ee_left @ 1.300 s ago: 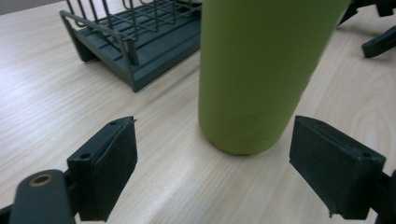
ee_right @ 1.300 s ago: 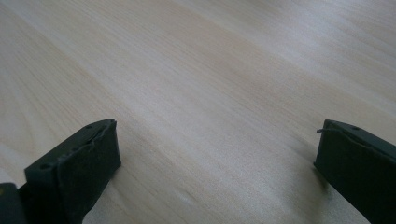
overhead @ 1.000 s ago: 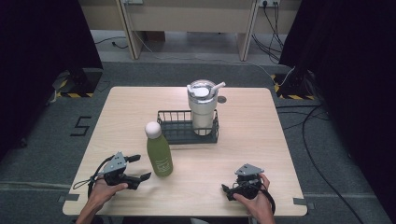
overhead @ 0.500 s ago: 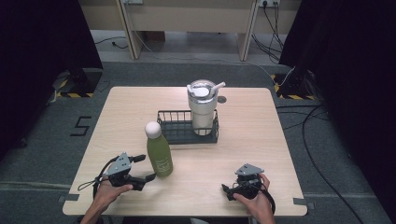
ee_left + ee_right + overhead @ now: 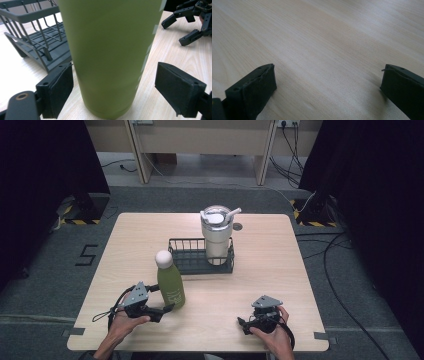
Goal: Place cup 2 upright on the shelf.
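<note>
A green bottle (image 5: pixel 170 287) with a white cap stands upright on the table, left of centre. My left gripper (image 5: pixel 167 309) lies low at its base from the left, its jaws open on either side of the bottle. In the left gripper view the bottle (image 5: pixel 110 55) stands between the pads. The left pad (image 5: pixel 60 90) is almost against it, while the right pad (image 5: pixel 178 91) stands clear of it. My right gripper (image 5: pixel 243 323) rests on the table at the front right. Its jaws are open over bare wood (image 5: pixel 328 82).
A dark wire rack (image 5: pixel 195 265) sits behind the bottle and holds a white lidded tumbler (image 5: pixel 216 237) with a straw at its right end. The rack (image 5: pixel 32 37) is close to the left of the bottle. The table's front edge (image 5: pixel 200 350) is near both hands.
My left gripper has slid to the right towards the green bottle, and its jaws now stand around the bottle's base. The right gripper, bottle, rack and tumbler have not moved.
</note>
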A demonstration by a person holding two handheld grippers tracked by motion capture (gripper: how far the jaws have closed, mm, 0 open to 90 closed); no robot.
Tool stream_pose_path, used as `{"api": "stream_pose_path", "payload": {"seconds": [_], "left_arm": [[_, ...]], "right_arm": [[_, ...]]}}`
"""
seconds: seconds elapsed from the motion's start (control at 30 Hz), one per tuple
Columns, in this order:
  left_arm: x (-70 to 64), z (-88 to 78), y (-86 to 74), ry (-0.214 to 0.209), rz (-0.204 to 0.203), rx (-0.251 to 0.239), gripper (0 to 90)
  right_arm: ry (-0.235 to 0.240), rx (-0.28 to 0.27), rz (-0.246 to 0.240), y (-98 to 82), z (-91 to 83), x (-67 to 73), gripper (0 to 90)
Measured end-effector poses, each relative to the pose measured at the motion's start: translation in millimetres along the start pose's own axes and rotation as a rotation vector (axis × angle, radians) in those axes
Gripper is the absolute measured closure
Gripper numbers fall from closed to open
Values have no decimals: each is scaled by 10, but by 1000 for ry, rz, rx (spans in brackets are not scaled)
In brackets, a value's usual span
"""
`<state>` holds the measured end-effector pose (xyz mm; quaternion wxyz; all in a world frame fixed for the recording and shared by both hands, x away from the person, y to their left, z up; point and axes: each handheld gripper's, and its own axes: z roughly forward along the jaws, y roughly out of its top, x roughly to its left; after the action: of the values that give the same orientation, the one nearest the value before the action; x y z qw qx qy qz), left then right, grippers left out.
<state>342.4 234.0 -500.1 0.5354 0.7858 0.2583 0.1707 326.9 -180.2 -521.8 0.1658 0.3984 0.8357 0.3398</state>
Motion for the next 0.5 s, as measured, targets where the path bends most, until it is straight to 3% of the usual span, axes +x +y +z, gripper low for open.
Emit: {"api": "stream_pose_path", "payload": {"seconds": [0.5], "left_arm": [[18, 140, 54, 14, 13, -5, 149]], "right_arm": [[0, 0, 0, 0, 0, 0, 3]]}}
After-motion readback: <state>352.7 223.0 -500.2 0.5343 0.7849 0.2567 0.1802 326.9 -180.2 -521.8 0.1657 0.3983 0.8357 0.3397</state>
